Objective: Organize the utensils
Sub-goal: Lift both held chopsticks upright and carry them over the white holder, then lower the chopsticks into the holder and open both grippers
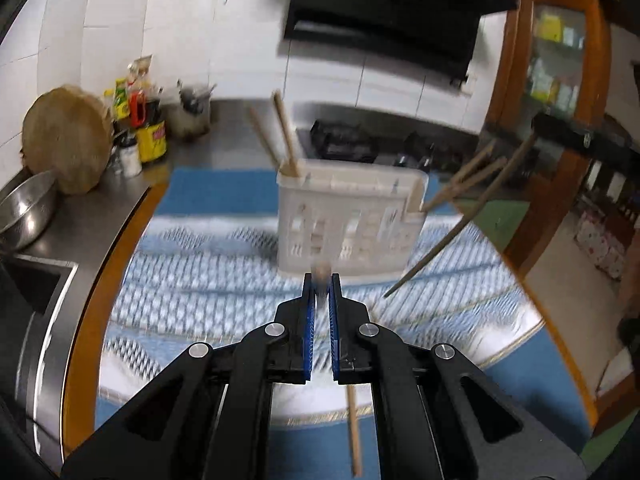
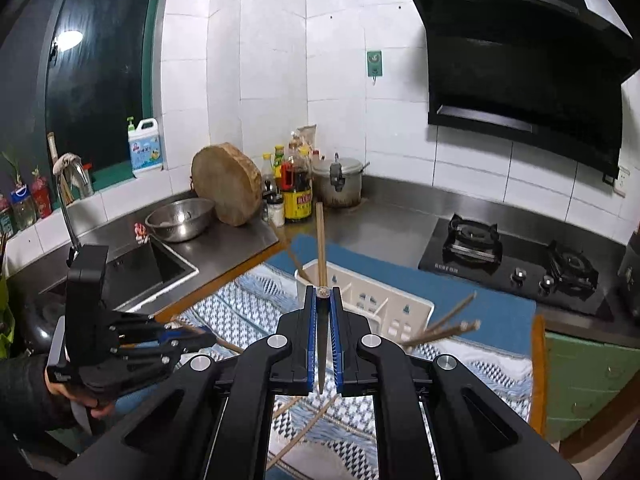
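White plastic utensil caddy (image 1: 352,216) with perforated sides and several compartments, upright on a blue and white patterned cloth (image 1: 200,280) laid over a wooden-edged table. Two pale wooden chopsticks (image 1: 284,136) standing tilted in its far-left compartment; several more brown chopsticks (image 1: 468,184) fanning outward from its right end.

Left black gripper (image 1: 322,280) with blue pads closed almost fully on one pale wooden chopstick (image 1: 354,432), the stick's blurred end poking up between the fingertips and its length trailing down below the jaws. Much of the left wrist view smeared by motion blur.

Right black gripper (image 2: 322,294), also nearly closed, clamped on a dark slender chopstick (image 2: 321,344) running lengthwise between its blue pads, round end at the fingertips. Seen from the right wrist view, left gripper (image 2: 208,338) held in a dark-sleeved hand (image 2: 76,396) at lower left.

Loose chopsticks (image 2: 304,432) lying on the cloth beneath the right gripper. Behind: steel counter, round wooden chopping block (image 2: 228,188), steel bowl (image 2: 180,218), sauce bottles (image 2: 296,188), black gas hob (image 2: 516,264), black range hood (image 2: 520,60).
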`<state>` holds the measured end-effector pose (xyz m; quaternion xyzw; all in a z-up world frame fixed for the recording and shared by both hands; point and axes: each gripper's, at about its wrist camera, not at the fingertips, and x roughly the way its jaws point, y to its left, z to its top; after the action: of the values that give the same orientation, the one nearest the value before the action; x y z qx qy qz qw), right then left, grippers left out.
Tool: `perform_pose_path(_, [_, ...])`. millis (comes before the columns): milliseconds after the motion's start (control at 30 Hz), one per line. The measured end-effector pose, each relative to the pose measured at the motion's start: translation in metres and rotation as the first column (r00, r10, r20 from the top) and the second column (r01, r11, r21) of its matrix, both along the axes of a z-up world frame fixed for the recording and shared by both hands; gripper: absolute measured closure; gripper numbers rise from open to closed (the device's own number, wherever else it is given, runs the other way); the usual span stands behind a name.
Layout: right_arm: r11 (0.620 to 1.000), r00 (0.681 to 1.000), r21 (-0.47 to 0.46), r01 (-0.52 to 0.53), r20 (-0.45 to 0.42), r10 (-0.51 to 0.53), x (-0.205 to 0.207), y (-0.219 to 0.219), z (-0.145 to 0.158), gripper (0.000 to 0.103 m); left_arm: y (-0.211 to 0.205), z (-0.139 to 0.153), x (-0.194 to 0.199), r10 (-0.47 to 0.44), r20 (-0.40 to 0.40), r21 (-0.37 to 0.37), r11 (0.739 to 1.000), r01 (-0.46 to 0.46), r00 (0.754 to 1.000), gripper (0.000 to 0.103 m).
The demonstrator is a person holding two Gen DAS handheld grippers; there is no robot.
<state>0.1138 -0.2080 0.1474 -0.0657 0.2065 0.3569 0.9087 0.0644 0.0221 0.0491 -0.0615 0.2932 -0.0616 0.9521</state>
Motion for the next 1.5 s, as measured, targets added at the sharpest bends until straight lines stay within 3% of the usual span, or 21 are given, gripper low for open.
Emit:
perform_pose_path(200, [0.999, 0.999, 0.036, 0.0, 0.051, -0.002, 0.005, -0.009, 0.03, 0.096, 0.006, 0.042, 0.013, -0.028, 0.099, -0.09, 0.995, 0.037, 0.995, 0.098])
perform_pose_path(300, [0.999, 0.997, 0.042, 0.01, 0.078, -0.014, 0.005, -0.012, 0.041, 0.096, 0.016, 0.062, 0.02, -0.017, 0.161, -0.178, 0.983, 0.046, 0.987, 0.098])
perform_pose_path(500, [0.997, 0.987, 0.056, 0.058, 0.144, -0.066, 0.009, -0.019, 0.062, 0.096, 0.037, 0.089, 0.029, 0.107, 0.312, -0.347, 0.938, 0.008, 0.944, 0.098])
perform_pose_path(667, [0.994, 0.977, 0.041, 0.101, 0.185, -0.107, 0.017, -0.018, 0.065, 0.096, 0.048, 0.091, 0.04, 0.205, 0.364, -0.414, 0.909, -0.039, 0.908, 0.098])
perform_pose_path(867, [0.993, 0.976, -0.001, 0.116, 0.184, -0.114, 0.033, -0.003, 0.049, 0.096, 0.057, 0.079, 0.055, 0.28, 0.376, -0.433, 0.896, -0.1, 0.883, 0.098])
perform_pose_path(1033, [0.993, 0.975, -0.004, 0.119, 0.191, -0.116, 0.044, 0.005, 0.045, 0.096, 0.062, 0.07, 0.065, 0.298, 0.37, -0.42, 0.899, -0.128, 0.88, 0.098])
perform_pose_path(1267, [0.993, 0.962, -0.005, 0.119, 0.249, -0.114, 0.05, 0.015, 0.049, 0.096, 0.062, 0.057, 0.079, 0.292, 0.341, -0.366, 0.917, -0.16, 0.894, 0.098])
perform_pose_path(1500, [0.991, 0.98, -0.015, 0.133, 0.154, -0.13, 0.077, 0.019, 0.015, 0.096, 0.053, 0.046, 0.091, 0.235, 0.294, -0.283, 0.947, -0.151, 0.926, 0.097])
